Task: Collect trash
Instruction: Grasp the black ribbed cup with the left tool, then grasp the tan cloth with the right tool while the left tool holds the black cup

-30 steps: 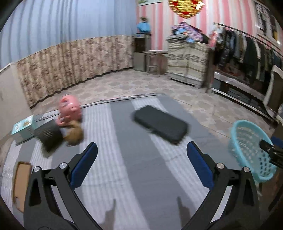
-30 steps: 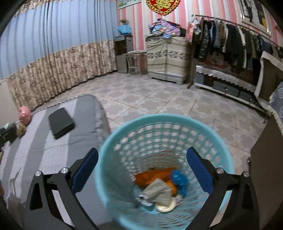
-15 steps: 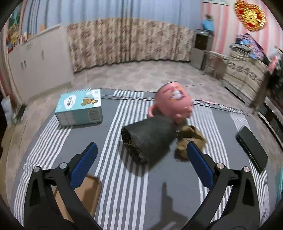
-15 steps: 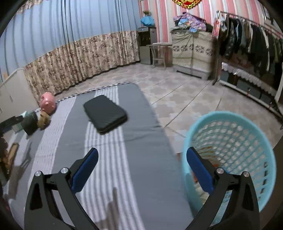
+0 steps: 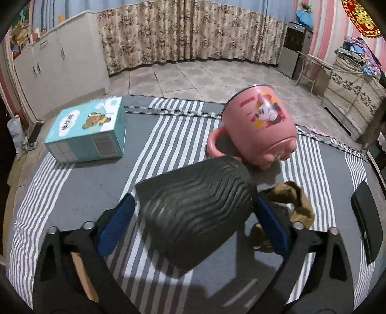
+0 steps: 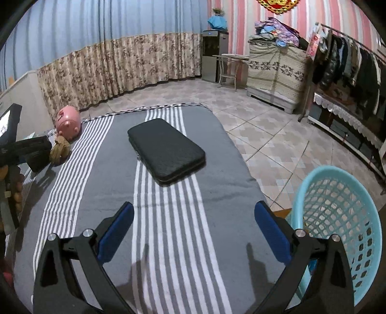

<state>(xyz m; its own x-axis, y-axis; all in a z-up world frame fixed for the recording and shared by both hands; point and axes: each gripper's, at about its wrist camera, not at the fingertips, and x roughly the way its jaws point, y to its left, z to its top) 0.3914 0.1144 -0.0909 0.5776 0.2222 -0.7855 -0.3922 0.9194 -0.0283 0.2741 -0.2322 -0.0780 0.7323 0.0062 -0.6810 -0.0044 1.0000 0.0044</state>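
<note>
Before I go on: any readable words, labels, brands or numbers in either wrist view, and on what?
None can be read for certain.
Teal box: white script on its top and a printed panel on its side, too blurred.
Pink mug: red lettering beside the cartoon mouse, too blurred.
Red and gold wall ornament: a gold sign, partly cut off, not legible.
Black case: no text visible.

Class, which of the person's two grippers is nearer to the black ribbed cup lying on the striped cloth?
Left. The left gripper straddles the black ribbed cup, jaws closing. The right gripper hangs far across the cloth beside the blue basket.
</note>
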